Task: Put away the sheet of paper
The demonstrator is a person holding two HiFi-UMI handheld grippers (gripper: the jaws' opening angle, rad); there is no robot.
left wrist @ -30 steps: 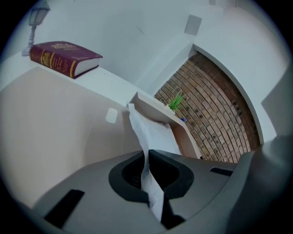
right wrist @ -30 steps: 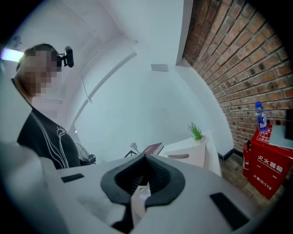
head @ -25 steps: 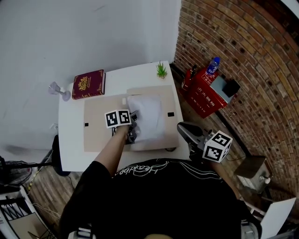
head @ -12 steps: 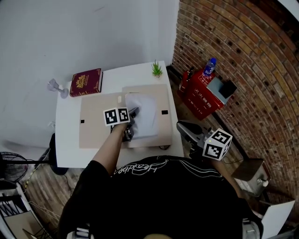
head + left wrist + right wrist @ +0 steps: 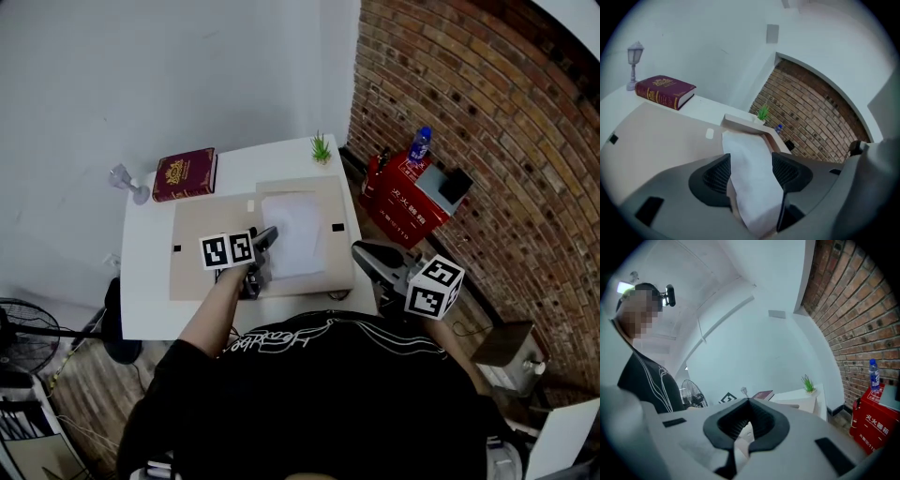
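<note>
Table with a white top (image 5: pixel 150 281) carried a broad beige cardboard folder (image 5: pixel 202 253) lying flat. On the folder's right part lay the white sheet of paper (image 5: pixel 292 230), its near end running between the jaws of the left gripper (image 5: pixel 751 159); those jaws were opening, wide apart, pads off the sheet. A dark red hardcover book (image 5: pixel 185 174) lay near the far left corner. The right gripper (image 5: pixel 748 401) hung beyond the table's right edge, jaws closed together on nothing. A small green plant (image 5: pixel 322 148) stood at the far right corner.

Bright, even light covers the white table (image 5: pixel 147 281); on it the sheet of paper (image 5: pixel 295 230) nearly washes out (shadows stay soft). Gripper views bow, corners black.
</note>
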